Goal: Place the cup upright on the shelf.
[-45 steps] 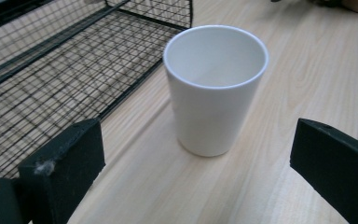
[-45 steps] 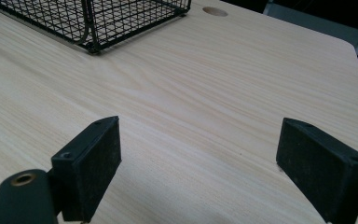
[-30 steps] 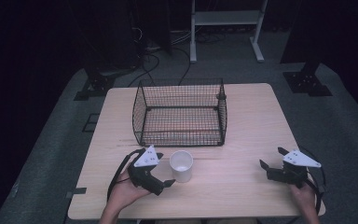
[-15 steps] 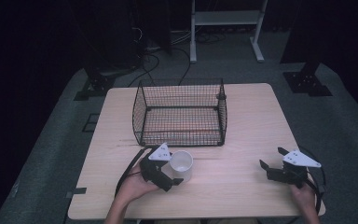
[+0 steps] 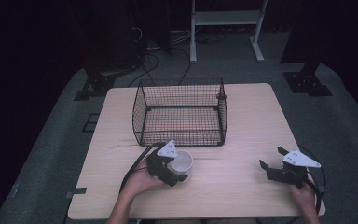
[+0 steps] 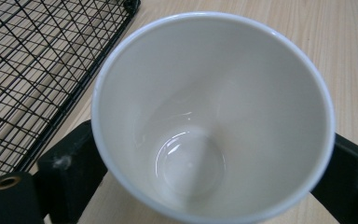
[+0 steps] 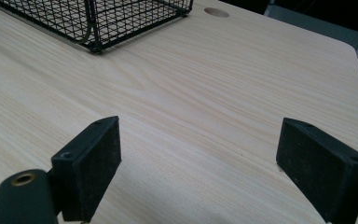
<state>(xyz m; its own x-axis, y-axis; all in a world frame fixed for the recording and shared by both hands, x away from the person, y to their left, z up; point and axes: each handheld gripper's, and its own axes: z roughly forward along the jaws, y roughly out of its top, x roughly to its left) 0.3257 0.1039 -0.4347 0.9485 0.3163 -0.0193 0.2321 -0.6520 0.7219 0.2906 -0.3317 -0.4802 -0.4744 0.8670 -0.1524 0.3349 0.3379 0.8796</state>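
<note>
Left gripper (image 5: 176,171): at the near-left part of the table (image 5: 251,121), held in the left hand (image 5: 137,181). Its jaws stand one on each side of the white cup (image 5: 182,163). Left gripper view: cup (image 6: 212,116) sits between the two black pads (image 6: 72,163), open mouth toward the camera, inside empty and glossy. Both pads lie against the cup's outer wall or just beside it; contact is likely, but a firm grip cannot be told from these views. Jaws spread about as wide as the cup.

Cup position: on the table, upright as far as the high view shows, just near of the basket's (image 5: 179,112) near wall, outside it. Cup and basket close but apart. In the left gripper view the basket mesh (image 6: 32,60) is at upper left.

Basket: black wire, empty, at the middle of the table toward the far side.

Right gripper (image 5: 273,163): near-right part of the table, in the right hand (image 5: 305,196), well apart from cup and basket. Right gripper view: jaws wide apart, nothing between the pads (image 7: 93,161), bare wood beneath. A corner of the basket (image 7: 98,23) shows at the far left there.
</note>
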